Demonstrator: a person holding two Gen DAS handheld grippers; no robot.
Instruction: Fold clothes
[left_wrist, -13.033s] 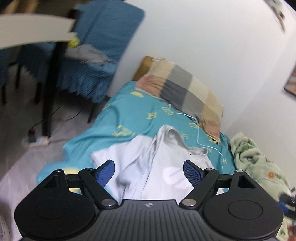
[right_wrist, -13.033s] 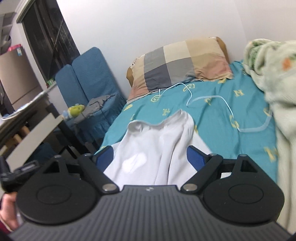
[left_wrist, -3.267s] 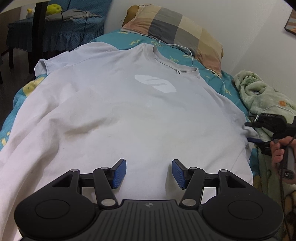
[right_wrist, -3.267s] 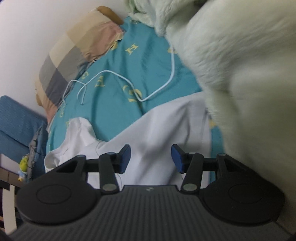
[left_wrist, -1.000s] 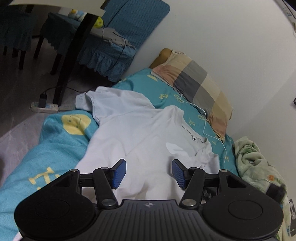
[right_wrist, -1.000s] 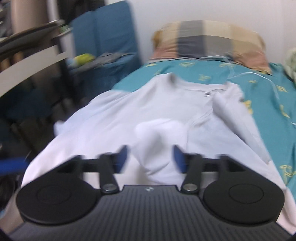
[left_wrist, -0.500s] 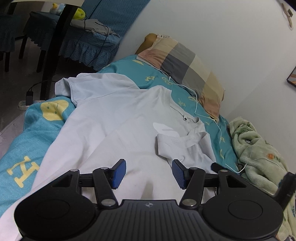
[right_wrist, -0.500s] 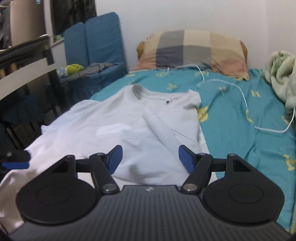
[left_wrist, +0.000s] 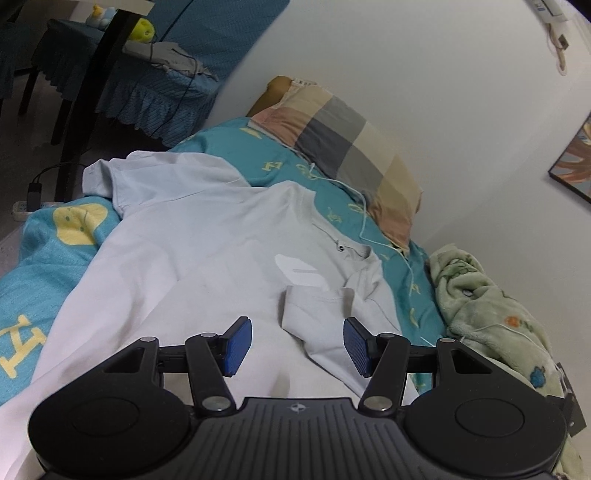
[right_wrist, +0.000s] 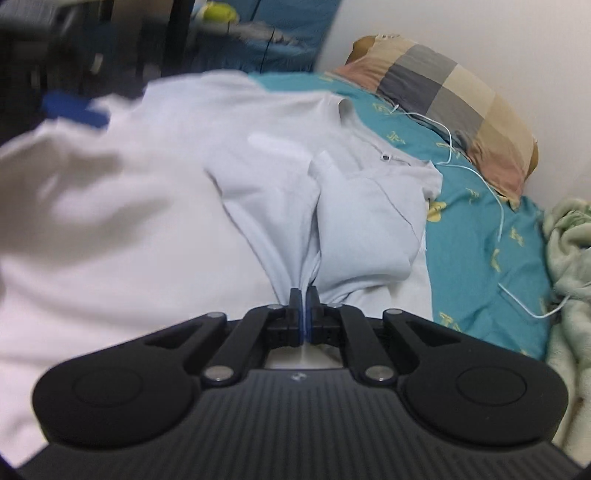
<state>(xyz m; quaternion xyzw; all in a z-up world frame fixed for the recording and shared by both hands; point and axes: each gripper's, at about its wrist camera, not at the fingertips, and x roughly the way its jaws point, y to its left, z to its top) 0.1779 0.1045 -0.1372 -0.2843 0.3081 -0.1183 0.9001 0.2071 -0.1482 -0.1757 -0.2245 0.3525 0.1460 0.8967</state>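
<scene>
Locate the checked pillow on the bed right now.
In the left wrist view, the checked beige-and-grey pillow lies at the bed's head against the white wall, beyond the white T-shirt's collar.

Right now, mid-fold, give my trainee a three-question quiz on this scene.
1. True or false: the right gripper is shut on the shirt.
2. Which sleeve is folded onto the shirt's body: A pillow-wall side, B chair side?
3. Fill in: the left gripper is ____.

Key: 1 true. 2 A. 3 open, its fingers apart, holding nothing.
</scene>
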